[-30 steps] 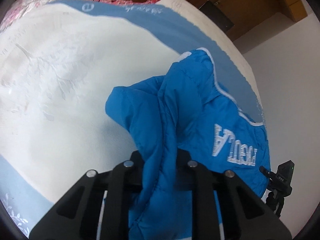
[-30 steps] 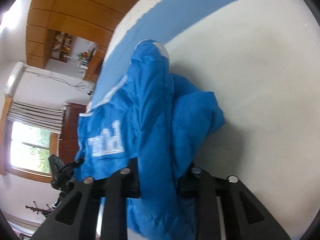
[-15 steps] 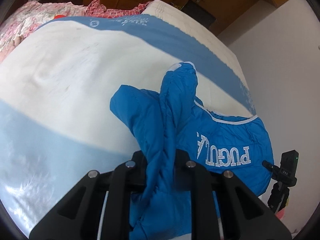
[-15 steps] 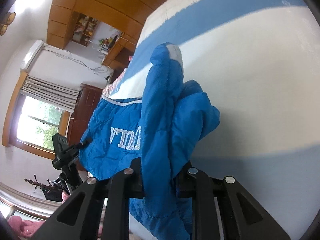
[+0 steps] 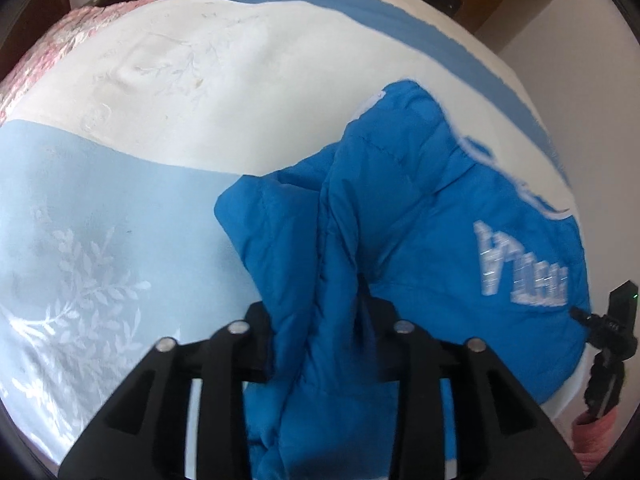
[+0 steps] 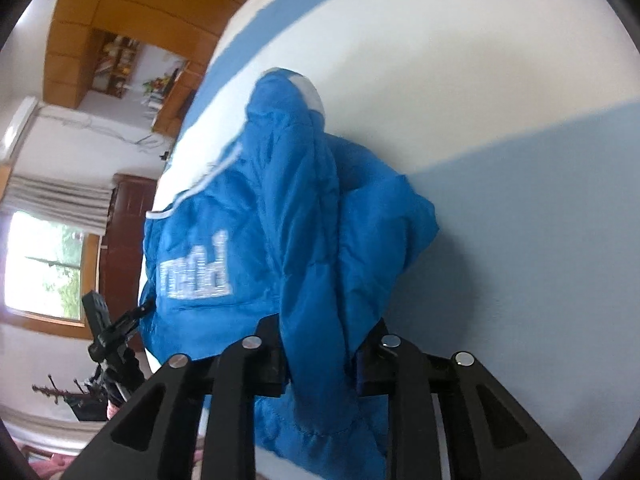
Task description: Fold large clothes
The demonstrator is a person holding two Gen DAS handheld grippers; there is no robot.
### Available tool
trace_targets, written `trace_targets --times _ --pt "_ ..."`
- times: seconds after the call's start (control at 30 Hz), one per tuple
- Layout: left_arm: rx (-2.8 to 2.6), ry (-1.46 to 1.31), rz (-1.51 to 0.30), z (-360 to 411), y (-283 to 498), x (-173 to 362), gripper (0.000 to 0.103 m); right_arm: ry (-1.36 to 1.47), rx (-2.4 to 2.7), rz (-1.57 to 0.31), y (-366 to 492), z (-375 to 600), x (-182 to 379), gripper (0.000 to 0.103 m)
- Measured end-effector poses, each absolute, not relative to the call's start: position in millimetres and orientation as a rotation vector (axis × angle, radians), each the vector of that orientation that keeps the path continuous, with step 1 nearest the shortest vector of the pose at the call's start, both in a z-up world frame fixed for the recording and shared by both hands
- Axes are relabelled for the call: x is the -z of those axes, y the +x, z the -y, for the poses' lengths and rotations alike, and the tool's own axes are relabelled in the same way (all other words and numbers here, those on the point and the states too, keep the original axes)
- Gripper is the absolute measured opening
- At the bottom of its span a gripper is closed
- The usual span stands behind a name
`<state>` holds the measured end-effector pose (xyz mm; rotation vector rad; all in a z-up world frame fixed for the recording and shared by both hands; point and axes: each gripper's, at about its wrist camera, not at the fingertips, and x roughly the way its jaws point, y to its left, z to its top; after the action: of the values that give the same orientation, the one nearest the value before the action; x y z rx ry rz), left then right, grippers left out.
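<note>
Left gripper (image 5: 320, 344): pinching a thick bunched fold of the blue jacket (image 5: 420, 220), padded cloth filling the gap between both black fingers (image 5: 256, 344) and spilling down past them. Right gripper (image 6: 320, 356): likewise clamped on a gathered ridge of the same jacket (image 6: 280, 220), cloth draped over the gap and hanging below it.

Beyond the left grip: jacket rising in a quilted ridge, then spreading rightward over the bed (image 5: 160, 100), white lettering (image 5: 520, 276) on the panel near the bed's right edge, white piping (image 5: 520, 188) along the hem, a pale cuff (image 5: 370, 102) at the far tip. Lettering blurred, not readable.

Beyond the right grip: jacket humped up against the bed (image 6: 500, 80), one lobe bulging right over the light-blue band (image 6: 540, 220), lettering (image 6: 196, 276) on the left panel, pale cuff (image 6: 310, 90) at the top.

Further out: bedcover white in the middle with blue bands and a leaf pattern (image 5: 80, 280); pink floral quilt (image 5: 52, 44) at the far left corner; black camera on a tripod (image 5: 612, 332) just beside the bed; window (image 6: 44, 264), dark wooden door (image 6: 124, 248) and wood-panelled shelving (image 6: 116, 68) along the wall.
</note>
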<state>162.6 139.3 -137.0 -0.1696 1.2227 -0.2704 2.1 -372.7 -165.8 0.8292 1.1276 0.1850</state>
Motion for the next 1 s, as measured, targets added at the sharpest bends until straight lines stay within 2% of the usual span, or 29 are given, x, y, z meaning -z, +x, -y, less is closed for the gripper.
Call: trace_targets --times 0.07,0.3,0.37,0.4,0.43,0.57,0.7,0.77,1.0 --pt "0.268 -0.172 -1.222 -138 165 144 0.042 0.838 -0.186 -1.110 1 371 175 0.028" --pt "0.233 -0.214 -1.202 -142 164 149 0.044 0.825 -0.163 -1.094 -8 370 181 0.032" --pt "0.218 -0.219 -1.213 -143 162 143 0.047 0.752 -0.116 -1.101 -14 367 171 0.041" --pt "0.202 -0.216 -1.216 -147 157 137 0.048 0.676 -0.073 -1.098 -19 363 161 0.050" --pt "0.189 -0.216 -1.211 -149 153 130 0.050 0.619 -0.053 -1.090 -21 358 151 0.052" --pt "0.147 -0.218 -1.153 -162 141 92 0.050 0.473 0.032 -1.056 -38 350 115 0.051" --pt "0.123 -0.163 -1.083 -160 121 56 0.050 0.346 0.060 -1.002 -56 329 80 0.042" --pt "0.139 -0.127 -1.068 -146 110 44 0.051 0.310 0.056 -0.988 -61 318 73 0.041" --pt "0.204 -0.032 -1.085 -80 87 62 0.052 0.231 0.036 -0.972 -57 278 72 0.037"
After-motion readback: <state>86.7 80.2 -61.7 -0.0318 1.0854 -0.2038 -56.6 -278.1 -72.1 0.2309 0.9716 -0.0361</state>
